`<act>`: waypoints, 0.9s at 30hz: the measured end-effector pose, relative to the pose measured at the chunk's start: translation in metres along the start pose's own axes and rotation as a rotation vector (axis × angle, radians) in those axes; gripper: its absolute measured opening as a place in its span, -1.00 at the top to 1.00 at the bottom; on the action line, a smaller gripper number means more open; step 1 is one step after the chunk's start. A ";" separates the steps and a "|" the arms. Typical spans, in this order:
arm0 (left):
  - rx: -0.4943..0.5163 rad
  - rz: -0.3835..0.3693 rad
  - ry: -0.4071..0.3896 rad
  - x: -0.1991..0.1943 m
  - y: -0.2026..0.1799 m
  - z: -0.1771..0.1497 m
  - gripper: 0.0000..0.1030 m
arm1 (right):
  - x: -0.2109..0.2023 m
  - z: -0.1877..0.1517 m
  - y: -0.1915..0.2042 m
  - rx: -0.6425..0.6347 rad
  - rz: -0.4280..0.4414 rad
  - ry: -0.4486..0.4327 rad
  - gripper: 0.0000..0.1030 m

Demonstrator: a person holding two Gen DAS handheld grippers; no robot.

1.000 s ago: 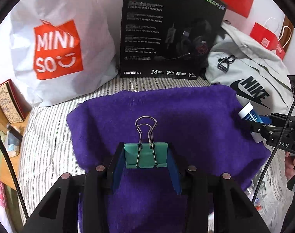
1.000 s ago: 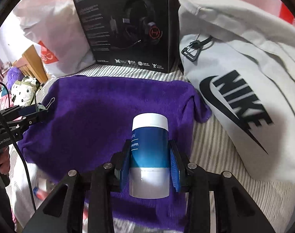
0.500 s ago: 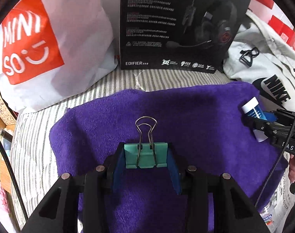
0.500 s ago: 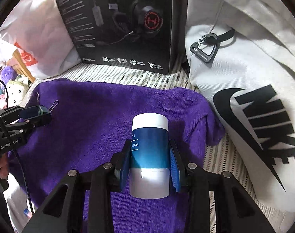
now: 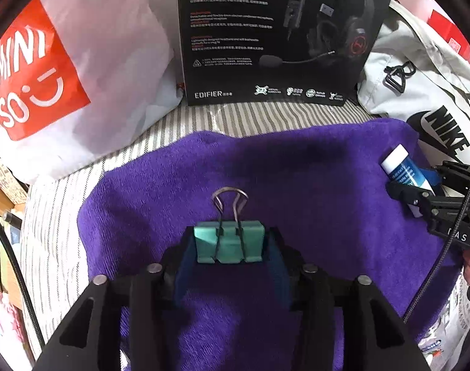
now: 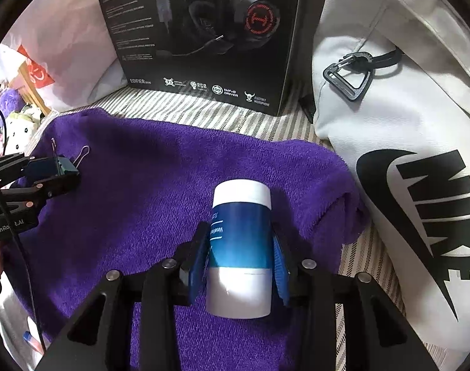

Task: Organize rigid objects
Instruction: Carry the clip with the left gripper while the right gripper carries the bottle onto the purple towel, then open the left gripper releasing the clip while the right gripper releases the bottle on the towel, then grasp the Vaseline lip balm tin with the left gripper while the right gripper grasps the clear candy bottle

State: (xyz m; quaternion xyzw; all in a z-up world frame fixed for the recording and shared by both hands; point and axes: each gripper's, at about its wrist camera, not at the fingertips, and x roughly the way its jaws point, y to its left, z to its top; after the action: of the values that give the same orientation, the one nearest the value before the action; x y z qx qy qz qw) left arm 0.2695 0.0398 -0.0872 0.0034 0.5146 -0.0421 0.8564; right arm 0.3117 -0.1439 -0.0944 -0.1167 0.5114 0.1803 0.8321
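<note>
My left gripper (image 5: 229, 247) is shut on a teal binder clip (image 5: 228, 242) with silver wire handles and holds it over the left part of a purple towel (image 5: 296, 179). My right gripper (image 6: 241, 256) is shut on a blue and white tube (image 6: 240, 247), white cap pointing forward, over the towel's right part (image 6: 148, 185). Each gripper shows in the other's view: the right one with the tube (image 5: 403, 170) at the right edge, the left one with the clip (image 6: 63, 167) at the left edge.
A black Edifier headset box (image 5: 278, 37) stands behind the towel. A white Miniso bag (image 5: 65, 71) lies at the left and a white Nike bag (image 6: 405, 154) at the right. The towel lies on a striped sheet (image 5: 49, 216).
Both grippers have moved forward and lower over the towel, towards the headset box, each keeping its hold. The box and the bags look larger and nearer.
</note>
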 end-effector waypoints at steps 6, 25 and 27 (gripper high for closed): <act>0.027 0.035 0.021 -0.004 -0.010 -0.014 -0.25 | -0.006 -0.010 0.002 -0.011 0.000 0.025 -0.10; -0.056 -0.060 -0.066 -0.128 -0.048 -0.148 -0.25 | -0.151 -0.120 0.016 0.105 0.055 -0.133 -0.10; -0.071 -0.065 -0.046 -0.123 -0.055 -0.162 -0.25 | -0.157 -0.136 0.019 0.126 0.071 -0.129 -0.10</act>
State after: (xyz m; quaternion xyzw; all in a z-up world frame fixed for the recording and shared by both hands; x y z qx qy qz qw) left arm 0.0654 0.0017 -0.0534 -0.0446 0.4956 -0.0520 0.8658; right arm 0.1291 -0.2067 -0.0156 -0.0341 0.4708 0.1842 0.8621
